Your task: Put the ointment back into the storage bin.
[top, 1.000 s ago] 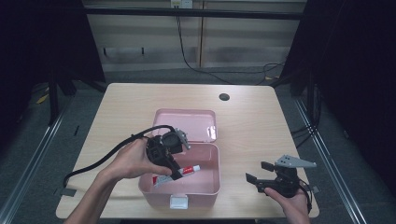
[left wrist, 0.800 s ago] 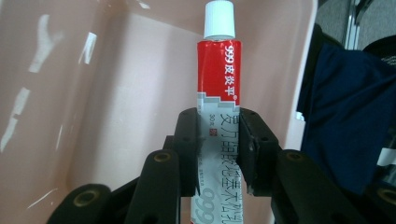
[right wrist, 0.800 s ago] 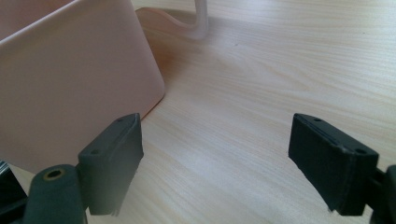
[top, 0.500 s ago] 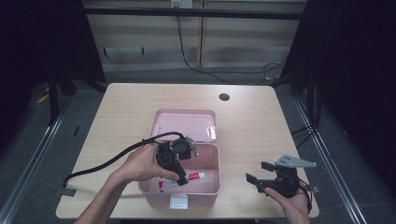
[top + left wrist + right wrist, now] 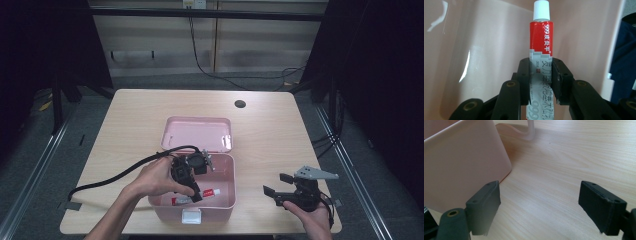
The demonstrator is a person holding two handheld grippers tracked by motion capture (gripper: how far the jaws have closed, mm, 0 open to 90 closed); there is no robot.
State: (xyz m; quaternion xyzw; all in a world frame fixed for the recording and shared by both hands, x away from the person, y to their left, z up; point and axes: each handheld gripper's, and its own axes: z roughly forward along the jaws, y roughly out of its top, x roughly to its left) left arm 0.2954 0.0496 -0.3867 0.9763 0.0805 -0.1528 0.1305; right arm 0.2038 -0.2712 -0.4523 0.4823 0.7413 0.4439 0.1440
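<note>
One pink box (image 5: 220,200), one tube (image 5: 541,37), two grippers: left (image 5: 194,192), right (image 5: 275,187).

A box (image 5: 220,200) sits on the table (image 5: 130,120), near the front edge and about in the middle. Its lid (image 5: 197,134) is open and lies flat behind it. A tube (image 5: 200,195) lies in the box. The left gripper (image 5: 192,192) reaches into the box from the left side, and its jaws are on both sides of the tube. The right gripper (image 5: 272,187) is on the table to the right of the box, apart from it. A small hole (image 5: 240,104) is in the table far behind the box.
</note>
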